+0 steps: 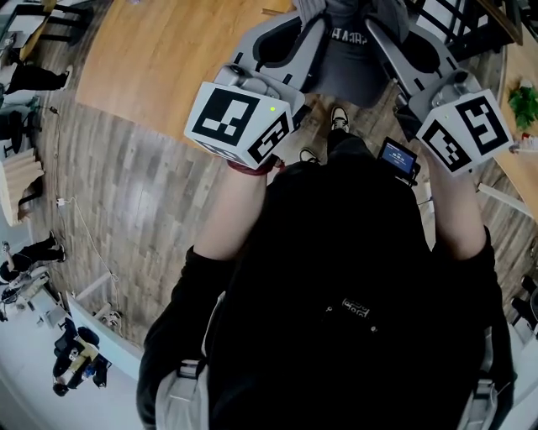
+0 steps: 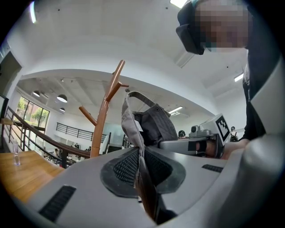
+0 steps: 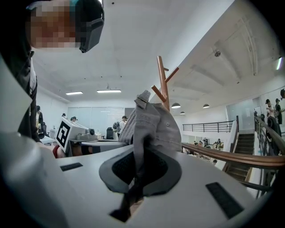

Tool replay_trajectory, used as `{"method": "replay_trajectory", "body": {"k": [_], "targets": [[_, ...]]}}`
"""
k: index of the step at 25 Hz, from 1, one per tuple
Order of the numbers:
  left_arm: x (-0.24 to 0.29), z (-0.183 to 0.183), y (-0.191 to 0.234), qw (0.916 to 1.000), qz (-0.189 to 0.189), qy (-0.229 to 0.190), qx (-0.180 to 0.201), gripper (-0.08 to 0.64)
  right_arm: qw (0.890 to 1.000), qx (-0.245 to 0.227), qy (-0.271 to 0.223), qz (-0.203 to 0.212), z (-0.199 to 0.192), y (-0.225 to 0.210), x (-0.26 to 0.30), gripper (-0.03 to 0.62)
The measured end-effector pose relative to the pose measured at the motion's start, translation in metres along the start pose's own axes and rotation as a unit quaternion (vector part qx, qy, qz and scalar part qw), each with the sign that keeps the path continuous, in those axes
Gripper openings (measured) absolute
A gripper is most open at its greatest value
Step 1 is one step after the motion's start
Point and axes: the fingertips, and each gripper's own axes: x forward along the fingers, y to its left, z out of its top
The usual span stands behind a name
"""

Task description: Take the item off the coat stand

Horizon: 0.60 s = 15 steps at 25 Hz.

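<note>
A grey fabric item (image 1: 351, 52) hangs between my two grippers at the top of the head view. My left gripper (image 1: 313, 25) is shut on one edge of it, with the cloth (image 2: 147, 124) pinched between the pads. My right gripper (image 3: 138, 171) is shut on the other edge, and the cloth (image 3: 149, 122) rises out of its jaws. The brown wooden coat stand (image 2: 104, 120) rises just behind the item, its pegs (image 3: 162, 80) showing above the cloth. Whether the item still hangs from a peg I cannot tell.
A light wooden surface (image 1: 160, 50) lies ahead on the left, above a grey plank floor (image 1: 126, 193). Stairs with a wooden handrail (image 3: 231, 156) run to the right. A green plant (image 1: 525, 105) sits at the far right. Several people stand at the left edge (image 1: 34, 252).
</note>
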Motion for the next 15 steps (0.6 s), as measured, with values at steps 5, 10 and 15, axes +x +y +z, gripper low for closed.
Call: {"method": "replay_trajectory", "body": {"k": [5, 10, 15], "targets": [[0.0, 0.005, 0.001, 1.0, -0.001, 0.0, -0.002, 0.029, 1.0, -0.005, 0.002, 0.001, 0.005, 0.002, 0.001, 0.021], [0.002, -0.001, 0.01, 1.0, -0.001, 0.005, 0.001, 0.029, 1.0, -0.004, 0.003, 0.001, 0.0, 0.0, 0.008, 0.021], [0.009, -0.005, 0.001, 1.0, -0.008, 0.002, 0.004, 0.029, 1.0, -0.013, 0.004, -0.002, -0.005, -0.005, 0.001, 0.021]]}}
